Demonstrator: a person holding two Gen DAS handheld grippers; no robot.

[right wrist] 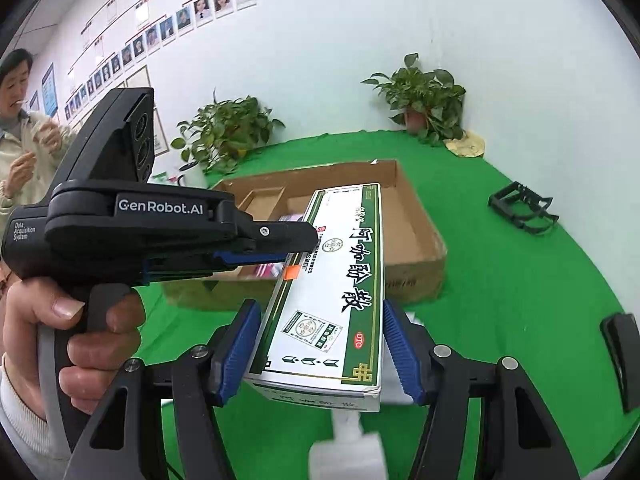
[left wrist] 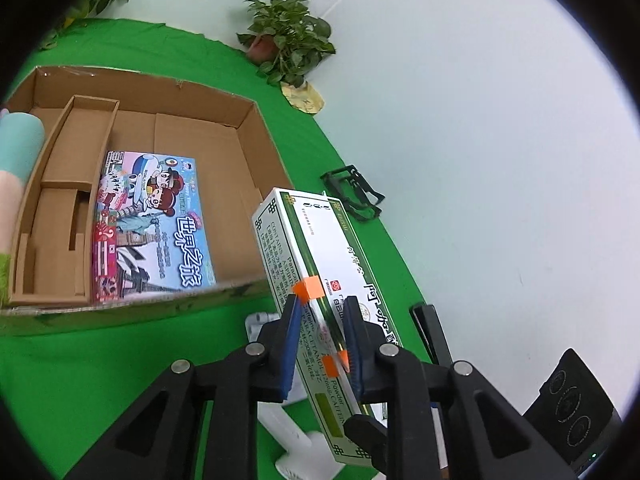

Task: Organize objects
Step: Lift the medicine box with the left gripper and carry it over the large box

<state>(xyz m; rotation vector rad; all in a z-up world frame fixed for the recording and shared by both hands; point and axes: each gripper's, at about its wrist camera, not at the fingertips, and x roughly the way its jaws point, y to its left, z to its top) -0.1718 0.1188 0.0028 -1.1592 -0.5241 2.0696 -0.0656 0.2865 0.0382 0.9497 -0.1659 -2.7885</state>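
Note:
A long white and green medicine box (left wrist: 320, 280) is held in the air over the green table, near the right side of an open cardboard box (left wrist: 248, 160). My left gripper (left wrist: 322, 304) is shut on the medicine box's thin sides. In the right wrist view the medicine box (right wrist: 340, 280) lies between my right gripper's (right wrist: 320, 320) blue pads (right wrist: 240, 344). The pads stand beside its wide faces with small gaps, so the right gripper is open. The left gripper (right wrist: 280, 248) shows there, clamped on the box from the left. A colourful game box (left wrist: 152, 224) lies inside the cardboard box.
A black wire holder (left wrist: 354, 192) lies on the green cloth to the right. A white object (left wrist: 288, 432) lies below the grippers. Potted plants (left wrist: 286, 40) stand at the back by the wall. A person (right wrist: 24, 128) stands far left. A black device (left wrist: 572, 404) is at lower right.

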